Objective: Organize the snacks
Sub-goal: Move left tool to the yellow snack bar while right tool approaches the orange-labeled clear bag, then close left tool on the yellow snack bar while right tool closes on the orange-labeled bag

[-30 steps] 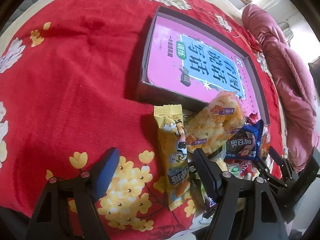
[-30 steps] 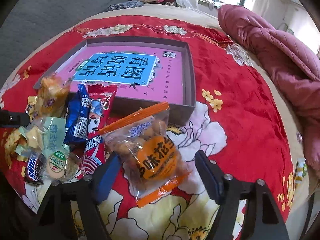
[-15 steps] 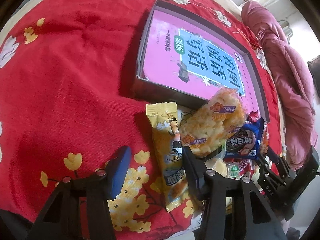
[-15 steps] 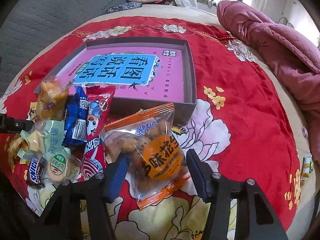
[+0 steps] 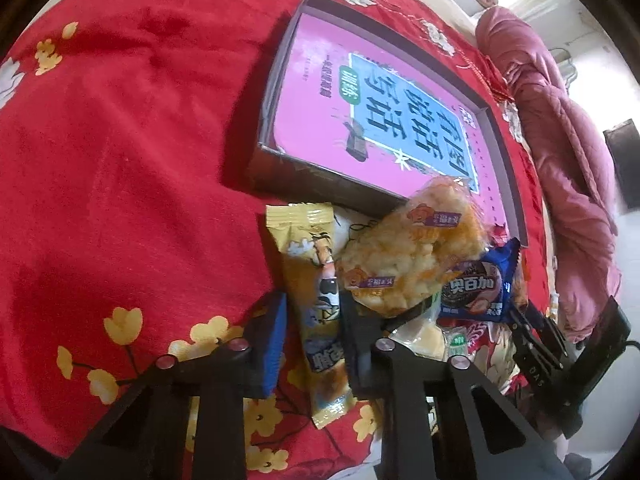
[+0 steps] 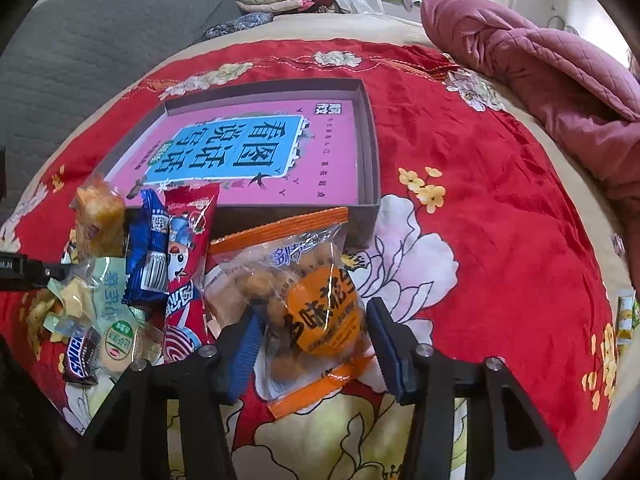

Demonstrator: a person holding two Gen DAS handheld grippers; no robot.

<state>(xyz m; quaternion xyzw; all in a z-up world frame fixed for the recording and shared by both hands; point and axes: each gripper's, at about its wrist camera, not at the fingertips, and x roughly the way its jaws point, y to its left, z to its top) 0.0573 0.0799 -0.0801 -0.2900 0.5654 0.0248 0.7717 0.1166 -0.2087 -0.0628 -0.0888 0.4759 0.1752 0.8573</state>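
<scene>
**Snack positions**

A long yellow foil snack packet [image 5: 316, 312] lay flat on the red cloth. A clear orange-edged peanut bag [image 6: 304, 304] lay beside a mixed snack pile [image 6: 132, 272], before the shallow grey cardboard box [image 6: 366, 120].

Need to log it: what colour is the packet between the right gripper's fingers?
Clear packet with orange edges and an orange round label; best in the right wrist view.

A: Where do your two cameras look from?

B: Each rides a tool, tilted steeply down, close over the bed. Your left view meets the grey box [image 5: 320, 184] from its left corner; your right one faces its near wall [image 6: 296, 216].

A: Shared?

B: That box and the snack pile [image 6: 132, 264] before it.
</scene>
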